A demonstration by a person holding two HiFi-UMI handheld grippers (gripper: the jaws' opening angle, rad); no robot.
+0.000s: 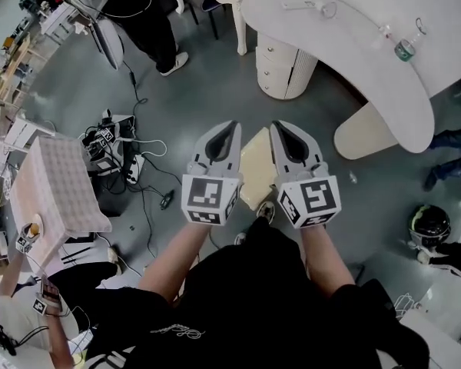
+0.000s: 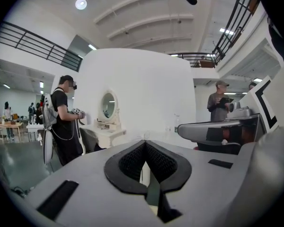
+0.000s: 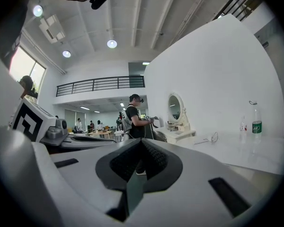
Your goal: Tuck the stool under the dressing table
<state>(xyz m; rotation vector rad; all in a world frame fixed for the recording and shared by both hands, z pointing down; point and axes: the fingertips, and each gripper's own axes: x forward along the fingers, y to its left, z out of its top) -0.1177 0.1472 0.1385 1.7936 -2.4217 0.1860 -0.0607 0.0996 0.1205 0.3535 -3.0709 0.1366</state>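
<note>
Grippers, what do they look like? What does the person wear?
The left gripper and right gripper match: pale grey, pointed shells with black ribbed pads inside. Each carries a white cube with black square markers. No cables show on them. The person wears a black short-sleeved top.

Grey floor [image 1: 215, 60], stool [image 1: 255, 167], cables [image 1: 142, 164], white dressing table [image 1: 353, 52] bearing bottle [image 1: 405, 50]

stool [image 1: 253, 177] between left gripper [image 1: 229, 129] and right gripper [image 1: 283, 129], dressing table [image 1: 346, 29] beyond, bottle [image 1: 404, 49] on it
</note>
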